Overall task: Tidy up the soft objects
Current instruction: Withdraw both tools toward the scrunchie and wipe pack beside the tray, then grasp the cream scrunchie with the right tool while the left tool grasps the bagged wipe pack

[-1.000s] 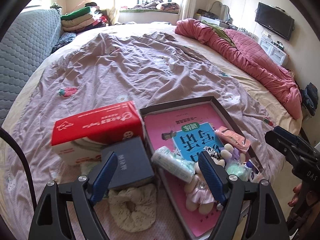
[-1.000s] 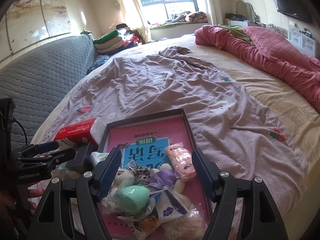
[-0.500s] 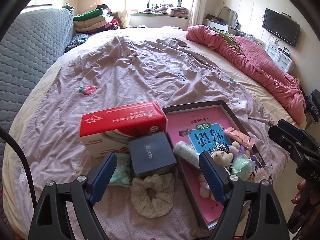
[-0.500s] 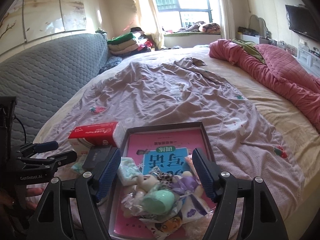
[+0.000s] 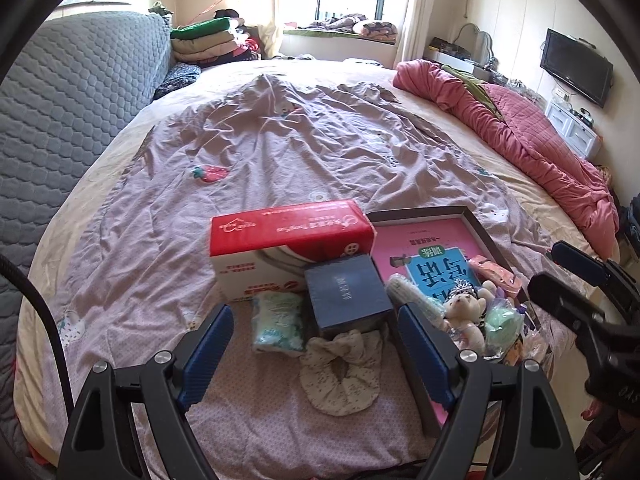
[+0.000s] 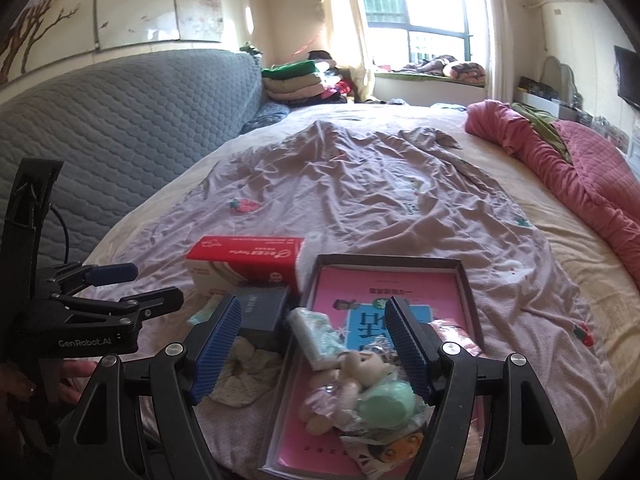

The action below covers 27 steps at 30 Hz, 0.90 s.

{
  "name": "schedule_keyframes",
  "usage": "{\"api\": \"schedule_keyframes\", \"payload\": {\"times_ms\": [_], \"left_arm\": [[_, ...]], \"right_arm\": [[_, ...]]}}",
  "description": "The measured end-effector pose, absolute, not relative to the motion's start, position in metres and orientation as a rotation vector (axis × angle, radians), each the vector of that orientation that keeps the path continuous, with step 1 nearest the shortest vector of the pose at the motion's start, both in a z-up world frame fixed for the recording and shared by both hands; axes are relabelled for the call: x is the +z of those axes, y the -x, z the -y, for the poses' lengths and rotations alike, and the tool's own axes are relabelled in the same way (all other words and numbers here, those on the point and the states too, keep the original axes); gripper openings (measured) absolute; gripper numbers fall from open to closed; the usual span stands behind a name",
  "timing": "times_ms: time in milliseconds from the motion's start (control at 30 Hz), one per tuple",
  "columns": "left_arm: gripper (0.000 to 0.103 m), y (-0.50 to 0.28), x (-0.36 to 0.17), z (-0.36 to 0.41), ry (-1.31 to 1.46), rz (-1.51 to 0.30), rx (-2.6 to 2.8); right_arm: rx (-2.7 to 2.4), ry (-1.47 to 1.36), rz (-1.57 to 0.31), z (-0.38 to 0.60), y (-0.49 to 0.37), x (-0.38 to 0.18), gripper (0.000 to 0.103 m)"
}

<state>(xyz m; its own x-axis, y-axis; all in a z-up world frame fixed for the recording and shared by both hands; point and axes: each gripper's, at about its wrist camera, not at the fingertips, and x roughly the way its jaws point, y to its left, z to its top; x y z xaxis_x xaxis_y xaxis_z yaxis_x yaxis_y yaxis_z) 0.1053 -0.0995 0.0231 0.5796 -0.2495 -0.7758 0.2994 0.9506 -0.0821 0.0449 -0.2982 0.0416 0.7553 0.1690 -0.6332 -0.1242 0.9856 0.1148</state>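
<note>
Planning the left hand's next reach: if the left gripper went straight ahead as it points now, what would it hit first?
Probably the cream scrunchie lying between the open left gripper's fingers, then the dark blue box just beyond; depth is uncertain.

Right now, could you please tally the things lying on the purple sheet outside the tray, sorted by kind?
Boxes: 2, the red tissue box and the dark blue box.
Soft packets: 1, the pale green tissue pack.
Hair ties: 1, the cream scrunchie.
Total: 4.
</note>
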Motion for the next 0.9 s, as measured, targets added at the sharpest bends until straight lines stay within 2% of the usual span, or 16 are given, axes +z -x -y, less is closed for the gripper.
{"api": "schedule_keyframes", "payload": {"times_ms": [367, 900], "left_arm": [[0.084, -0.112, 0.012, 0.058, -0.004, -0.919, -0.25], [0.084, -0.135, -0.04, 0.035, 0.02, -1.027, -0.225]], "right_arm": [[0.259, 0.017, -0.739, 0.249, -0.047, 0.029, 0.076], [0.376, 0.075, -0.9, 0.196, -0.074, -0.039, 0.076]]}}
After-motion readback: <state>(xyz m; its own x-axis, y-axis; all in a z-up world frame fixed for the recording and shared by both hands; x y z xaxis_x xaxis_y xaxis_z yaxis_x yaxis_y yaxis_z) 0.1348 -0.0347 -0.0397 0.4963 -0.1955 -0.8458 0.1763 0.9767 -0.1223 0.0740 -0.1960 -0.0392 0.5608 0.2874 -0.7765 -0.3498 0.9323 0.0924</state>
